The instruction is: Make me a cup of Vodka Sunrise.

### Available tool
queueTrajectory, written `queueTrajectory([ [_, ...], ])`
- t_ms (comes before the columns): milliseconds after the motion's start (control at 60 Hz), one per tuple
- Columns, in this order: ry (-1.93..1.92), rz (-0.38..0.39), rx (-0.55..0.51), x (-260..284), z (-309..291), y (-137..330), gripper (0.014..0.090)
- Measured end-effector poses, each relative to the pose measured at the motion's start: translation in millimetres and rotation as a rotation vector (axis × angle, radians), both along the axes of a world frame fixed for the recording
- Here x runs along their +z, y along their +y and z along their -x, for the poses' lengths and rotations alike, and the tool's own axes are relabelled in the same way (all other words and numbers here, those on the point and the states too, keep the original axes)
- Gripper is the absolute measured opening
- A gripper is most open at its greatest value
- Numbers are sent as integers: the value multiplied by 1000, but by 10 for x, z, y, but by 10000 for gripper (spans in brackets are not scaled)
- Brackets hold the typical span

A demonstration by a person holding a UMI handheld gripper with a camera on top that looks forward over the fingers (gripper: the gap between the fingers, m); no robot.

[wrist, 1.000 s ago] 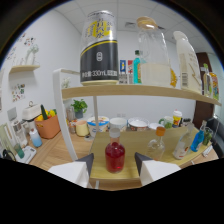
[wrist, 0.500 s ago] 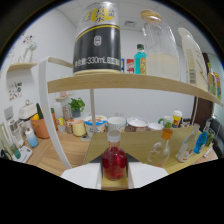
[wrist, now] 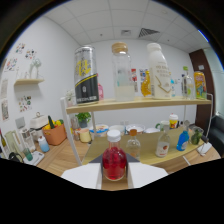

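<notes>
I've got the little bottle of red syrup (wrist: 114, 162), white cap on top, sitting right between the fingers of the gripper (wrist: 114, 176), and to me this looks like the grenadine stage of the Vodka Sunrise. The 2 white fingertips (wrist: 82, 176) hug the bottle on both sides with no gap I can make out, so I'd call it gripped. The bottom of the bottle is cut off though, so I can't tell if it's lifted or standing on the wooden table (wrist: 65, 157).

Next move, as I see it: carry the bottle to whatever glass the drink goes in and tip it gently, since the syrup should sink rather than splash. The cap looks like it's on, so that needs dealing with first.

Stuff around: just beyond the bottle is a wooden shelf (wrist: 140, 104) on white legs, carrying a tall black can (wrist: 86, 75), a clear jar with a cork lid (wrist: 122, 72), a big white bottle (wrist: 159, 71) and some smaller bottles further along. Under it there's a small clear bottle (wrist: 133, 143), a blue bottle (wrist: 183, 140) and some bowls. An orange pot (wrist: 55, 134) sits off to the side.

The shelf edge and its near leg are what I'd watch for when moving the bottle.
</notes>
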State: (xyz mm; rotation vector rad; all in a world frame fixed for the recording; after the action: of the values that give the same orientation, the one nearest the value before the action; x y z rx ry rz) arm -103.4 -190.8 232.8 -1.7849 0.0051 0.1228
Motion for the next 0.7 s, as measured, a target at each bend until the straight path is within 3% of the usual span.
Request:
queueTrajectory([
  [217,228,84,-42,-472,-386,-255,344],
  [233,257,87,-45,-472,-401,-259,296],
  [250,286,87,-50,-472,-425,-264,344],
  [700,1442,53,-79,-136,-690,-94,342],
])
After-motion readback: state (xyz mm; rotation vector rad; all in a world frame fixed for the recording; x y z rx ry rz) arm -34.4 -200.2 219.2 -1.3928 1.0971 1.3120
